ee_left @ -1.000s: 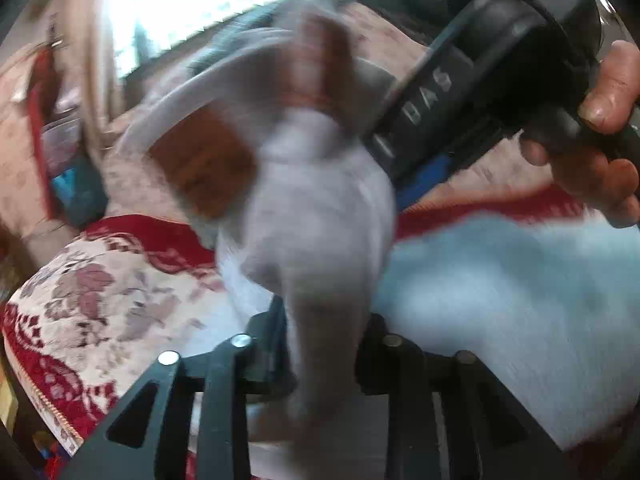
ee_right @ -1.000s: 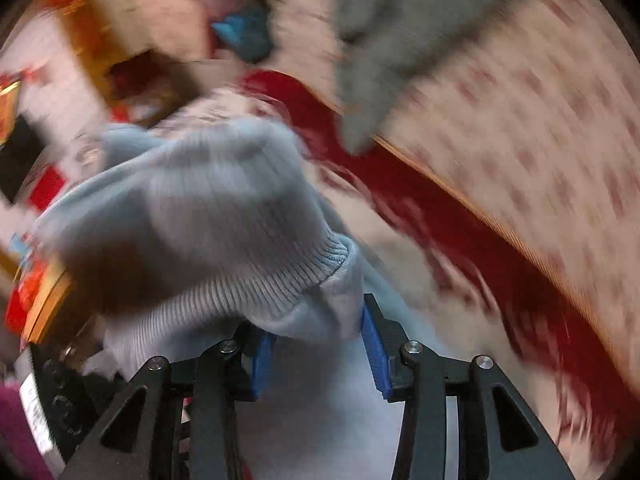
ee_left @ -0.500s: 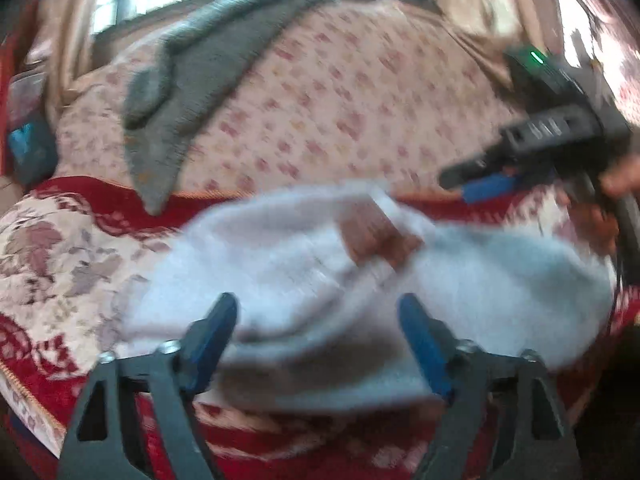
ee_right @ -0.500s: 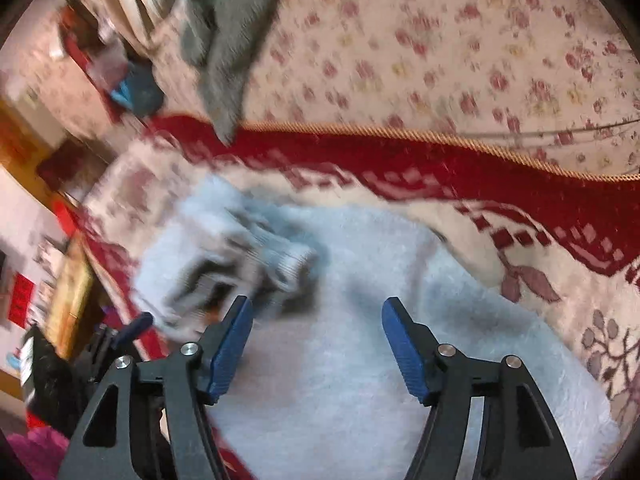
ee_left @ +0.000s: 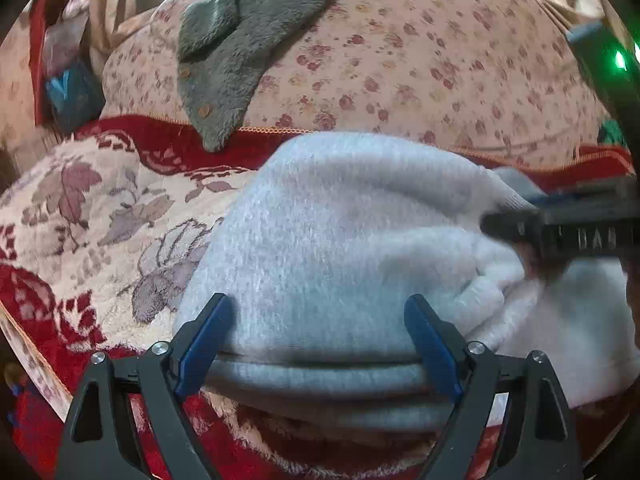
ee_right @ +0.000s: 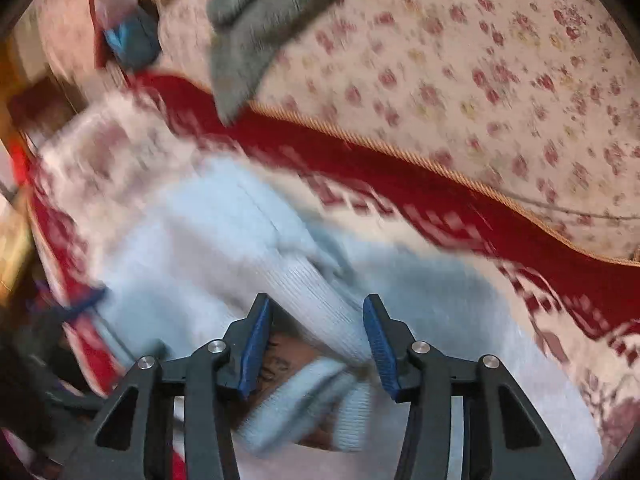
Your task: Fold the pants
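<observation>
The light grey fleece pants (ee_left: 344, 240) lie folded in a thick pile on the red floral sofa cover (ee_left: 100, 208). My left gripper (ee_left: 316, 344) is open, its blue pads on either side of the pile's near folded edge. My right gripper (ee_right: 316, 340) is open, with the ribbed cuff (ee_right: 320, 300) of the pants lying between its pads and a brown label just below. The right gripper also shows in the left wrist view (ee_left: 560, 232), at the pile's right end. The right wrist view is blurred.
A dark grey fleece garment (ee_left: 248, 40) hangs over the floral sofa back (ee_left: 440, 60). A blue bag (ee_left: 68, 92) sits at the far left. The sofa's front edge runs along the lower left (ee_left: 36, 360).
Both grippers let go of the pants, which dropped folded onto the sofa. The left gripper has moved down to the pile's near edge. The right gripper has narrowed around the cuff.
</observation>
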Demonstrator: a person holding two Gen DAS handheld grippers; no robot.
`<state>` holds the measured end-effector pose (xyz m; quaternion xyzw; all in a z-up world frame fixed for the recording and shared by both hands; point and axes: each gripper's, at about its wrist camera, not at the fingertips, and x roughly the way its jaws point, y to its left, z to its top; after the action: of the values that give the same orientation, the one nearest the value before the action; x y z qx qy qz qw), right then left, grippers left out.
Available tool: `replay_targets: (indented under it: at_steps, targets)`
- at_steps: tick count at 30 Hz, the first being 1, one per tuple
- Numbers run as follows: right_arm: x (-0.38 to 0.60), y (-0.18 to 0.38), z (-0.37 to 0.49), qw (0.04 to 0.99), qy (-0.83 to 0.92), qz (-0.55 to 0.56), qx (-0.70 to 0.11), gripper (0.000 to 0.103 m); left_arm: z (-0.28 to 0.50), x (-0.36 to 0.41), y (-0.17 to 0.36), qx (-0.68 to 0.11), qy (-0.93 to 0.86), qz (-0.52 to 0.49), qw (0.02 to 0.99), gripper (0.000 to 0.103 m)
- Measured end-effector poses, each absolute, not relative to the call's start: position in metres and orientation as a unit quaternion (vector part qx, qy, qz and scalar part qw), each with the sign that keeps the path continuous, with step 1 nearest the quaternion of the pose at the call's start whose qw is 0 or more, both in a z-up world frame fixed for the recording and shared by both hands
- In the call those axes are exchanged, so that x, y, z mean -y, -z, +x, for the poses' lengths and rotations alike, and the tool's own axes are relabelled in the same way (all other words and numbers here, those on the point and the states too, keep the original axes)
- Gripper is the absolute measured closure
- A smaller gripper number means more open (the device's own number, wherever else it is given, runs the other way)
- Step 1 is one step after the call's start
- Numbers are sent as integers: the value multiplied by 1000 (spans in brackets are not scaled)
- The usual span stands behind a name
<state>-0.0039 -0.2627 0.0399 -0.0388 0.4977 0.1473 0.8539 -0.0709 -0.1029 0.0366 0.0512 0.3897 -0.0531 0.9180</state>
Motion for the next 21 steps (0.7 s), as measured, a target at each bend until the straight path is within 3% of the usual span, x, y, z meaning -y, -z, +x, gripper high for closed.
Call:
replay_targets:
  at_steps: [5, 6, 7, 9, 18, 21]
  targets:
    - [306, -34, -18, 851, -164, 102, -489, 48, -71, 104, -44, -385, 49, 38, 921, 15]
    - [314, -39, -23, 851, -164, 115, -485, 42, -73, 103, -51, -379, 52, 30, 923, 16]
    - [320, -44, -28, 855, -164, 117, -478, 34, -76, 103, -57, -371, 52, 24, 927, 16]
    - [325, -56, -42, 862, -164, 109, -468, 28, -79, 107, -66, -362, 53, 19, 931, 15]
    - [353, -79, -98, 875, -148, 88, -452, 23, -84, 164, -80, -357, 107, 36, 927, 15]
    - [370, -82, -115, 876, -135, 98, -453, 20, -83, 183, -82, -358, 123, 33, 925, 9]
